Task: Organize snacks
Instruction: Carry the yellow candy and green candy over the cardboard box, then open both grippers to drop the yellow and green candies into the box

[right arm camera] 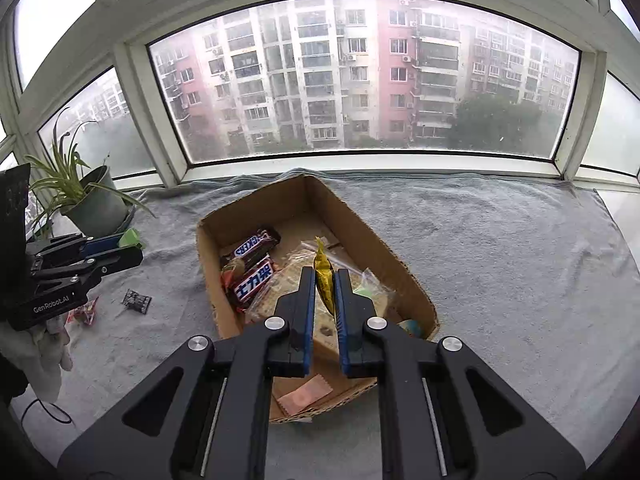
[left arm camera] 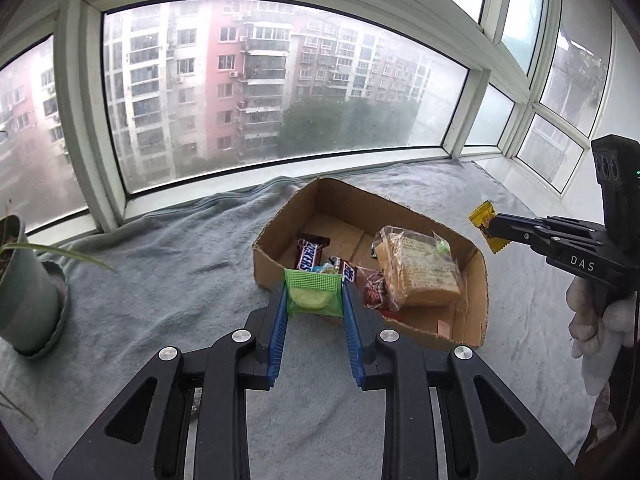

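1. The cardboard box point(right arm camera: 404, 276) on the grey blanket point(right arm camera: 500, 248) is the landmark: inside it lie two chocolate bars point(right arm camera: 250, 246), a clear-wrapped cake point(left arm camera: 420, 272) and some small sweets.
2. The left gripper point(left arm camera: 314, 296) is clamped on a green packet point(left arm camera: 314, 294), held at the box's near wall, not yet over the inside.
3. The right gripper point(right arm camera: 324, 284) is pinched on a yellow sachet point(right arm camera: 325, 276), held above the box's middle.
4. Outside the box, on its plant side, a dark wrapper point(right arm camera: 137, 301) and a red sweet point(right arm camera: 86, 312) lie loose on the blanket; the potted plant point(right arm camera: 94, 200) stands beyond them.
5. I judge this the carrying step: each jaw next needs to be over open box floor and to release, then the loose sweets remain.
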{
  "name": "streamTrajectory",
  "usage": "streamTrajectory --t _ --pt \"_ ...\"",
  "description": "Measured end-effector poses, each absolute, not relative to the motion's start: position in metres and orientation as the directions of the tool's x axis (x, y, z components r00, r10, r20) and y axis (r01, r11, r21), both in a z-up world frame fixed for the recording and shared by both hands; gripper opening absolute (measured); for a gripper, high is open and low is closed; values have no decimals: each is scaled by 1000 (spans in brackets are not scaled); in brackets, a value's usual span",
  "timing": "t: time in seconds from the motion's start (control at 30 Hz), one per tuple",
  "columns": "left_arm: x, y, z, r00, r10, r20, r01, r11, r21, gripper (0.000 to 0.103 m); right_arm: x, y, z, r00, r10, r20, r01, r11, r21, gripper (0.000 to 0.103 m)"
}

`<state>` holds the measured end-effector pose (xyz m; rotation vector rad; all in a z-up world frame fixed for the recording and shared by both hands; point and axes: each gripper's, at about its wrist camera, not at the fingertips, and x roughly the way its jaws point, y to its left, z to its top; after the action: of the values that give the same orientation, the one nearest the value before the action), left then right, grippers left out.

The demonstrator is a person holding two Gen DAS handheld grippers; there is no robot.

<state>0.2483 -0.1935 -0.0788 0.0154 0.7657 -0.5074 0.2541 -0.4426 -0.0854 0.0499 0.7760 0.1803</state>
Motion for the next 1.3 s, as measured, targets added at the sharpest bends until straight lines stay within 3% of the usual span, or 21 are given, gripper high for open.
streamTrajectory --t 0.53,0.83,0.87,0.9,0.97,1.17,1.27,1.3 --pt "281 -253 -87 581 -432 -690 493 861 -124 25 286 -465 -127 645 114 -755 -80 993 82 10" --pt "283 -266 -87 569 -438 -696 512 851 -117 32 287 -463 -130 636 115 -763 -83 993 81 11" --pt "283 -266 -86 567 -437 -698 510 852 -120 39 287 -462 -130 637 111 -763 -83 994 76 17" --pt "283 -266 -86 566 -439 -698 508 852 -124 49 286 -461 -129 639 105 -762 -81 994 68 31" --pt "282 -267 -84 576 -437 -691 505 855 -120 53 285 -461 -127 648 91 -756 -76 996 55 53" --pt "281 -267 -82 582 -430 -690 502 858 -112 54 285 -459 -124 656 71 -751 -67 997 36 57" --pt "280 -267 -82 585 -427 -690 502 858 -106 56 284 -458 -124 655 59 -753 -65 998 21 62" --pt "280 -268 -82 585 -426 -690 502 858 -104 56 284 -458 -124 656 56 -753 -63 998 18 70"
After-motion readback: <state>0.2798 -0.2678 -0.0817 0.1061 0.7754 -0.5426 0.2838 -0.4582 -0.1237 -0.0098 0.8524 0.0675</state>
